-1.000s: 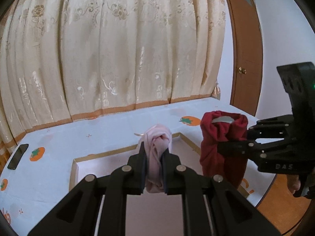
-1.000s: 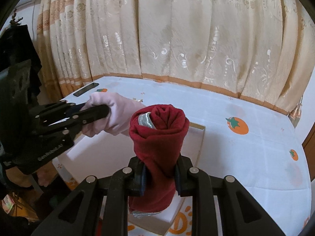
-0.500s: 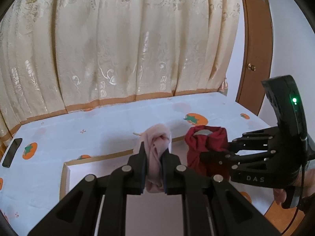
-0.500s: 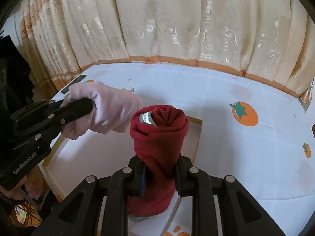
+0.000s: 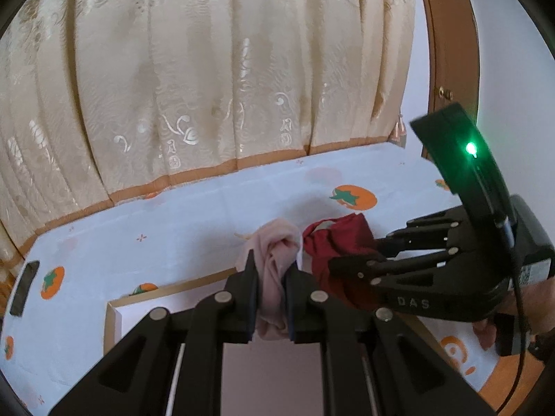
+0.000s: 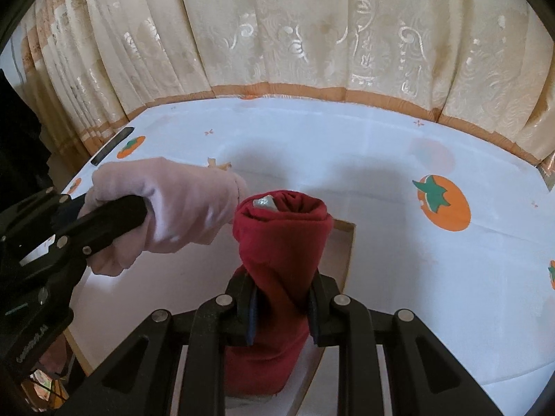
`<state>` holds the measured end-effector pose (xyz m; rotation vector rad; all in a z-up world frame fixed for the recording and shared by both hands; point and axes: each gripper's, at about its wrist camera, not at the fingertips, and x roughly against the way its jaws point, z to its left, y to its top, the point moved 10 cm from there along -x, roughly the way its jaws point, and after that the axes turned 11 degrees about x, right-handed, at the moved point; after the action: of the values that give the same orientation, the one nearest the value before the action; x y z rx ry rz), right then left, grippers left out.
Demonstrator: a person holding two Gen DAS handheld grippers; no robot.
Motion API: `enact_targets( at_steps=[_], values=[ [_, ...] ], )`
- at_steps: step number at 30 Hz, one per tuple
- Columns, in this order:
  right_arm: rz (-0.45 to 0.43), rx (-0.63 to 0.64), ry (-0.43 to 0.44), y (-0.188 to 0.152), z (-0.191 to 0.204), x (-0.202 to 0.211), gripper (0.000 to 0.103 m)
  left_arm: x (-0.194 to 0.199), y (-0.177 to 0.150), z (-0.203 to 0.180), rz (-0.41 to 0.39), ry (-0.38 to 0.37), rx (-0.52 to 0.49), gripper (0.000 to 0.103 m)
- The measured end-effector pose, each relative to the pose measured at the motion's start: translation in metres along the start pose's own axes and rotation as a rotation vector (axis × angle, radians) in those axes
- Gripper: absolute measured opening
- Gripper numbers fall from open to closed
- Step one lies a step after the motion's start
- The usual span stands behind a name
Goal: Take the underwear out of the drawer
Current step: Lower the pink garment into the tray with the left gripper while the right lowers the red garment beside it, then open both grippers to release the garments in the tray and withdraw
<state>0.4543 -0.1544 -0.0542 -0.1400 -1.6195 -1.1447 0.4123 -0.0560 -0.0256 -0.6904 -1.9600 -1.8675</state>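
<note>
My left gripper (image 5: 272,274) is shut on a rolled pale pink underwear (image 5: 277,260), held above the open drawer (image 5: 112,315), a shallow wood-rimmed tray with a white bottom. My right gripper (image 6: 281,284) is shut on a rolled dark red underwear (image 6: 281,239) with a silvery waistband showing at its top. The two rolls nearly touch, pink on the left and red on the right. In the right wrist view the left gripper (image 6: 121,215) comes in from the left with the pink roll (image 6: 173,204). The red roll (image 5: 333,239) sits right of the pink one in the left wrist view.
A white tablecloth with orange fruit prints (image 6: 444,204) covers the surface around the drawer. A dark phone (image 5: 22,287) lies at the far left edge. Cream curtains (image 5: 208,69) hang behind. A wooden door (image 5: 444,52) stands at the right.
Both grippers have moved forward and lower over the cloth with their rolls still held. The red roll has come closer to the pink one.
</note>
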Motion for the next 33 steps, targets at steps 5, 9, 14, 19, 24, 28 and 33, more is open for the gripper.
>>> enact_targets(
  at_steps=[5, 9, 14, 19, 24, 28, 33],
  values=[
    [0.010, -0.027, 0.018, -0.003, -0.008, -0.008, 0.027, -0.007, -0.009, -0.013, 0.015, 0.020, -0.115, 0.011],
    [0.011, -0.055, 0.048, -0.007, -0.011, -0.009, 0.048, -0.009, -0.018, -0.020, 0.032, 0.029, -0.179, 0.018],
    [-0.003, -0.060, 0.039, -0.012, -0.010, -0.004, 0.066, -0.004, -0.021, -0.016, 0.039, 0.026, -0.182, 0.024],
    [-0.039, -0.101, 0.025, -0.022, -0.015, 0.015, 0.066, 0.009, -0.032, -0.007, 0.065, 0.024, -0.184, 0.052],
    [-0.061, -0.091, 0.012, -0.034, -0.007, 0.035, 0.066, 0.026, -0.039, 0.000, 0.053, 0.006, -0.182, 0.069],
    [-0.080, -0.076, 0.020, -0.044, 0.008, 0.048, 0.066, 0.031, -0.044, 0.008, 0.055, 0.000, -0.159, 0.069],
    [-0.079, -0.047, 0.031, -0.050, 0.030, 0.055, 0.067, 0.031, -0.051, 0.014, 0.070, 0.007, -0.140, 0.069]
  ],
)
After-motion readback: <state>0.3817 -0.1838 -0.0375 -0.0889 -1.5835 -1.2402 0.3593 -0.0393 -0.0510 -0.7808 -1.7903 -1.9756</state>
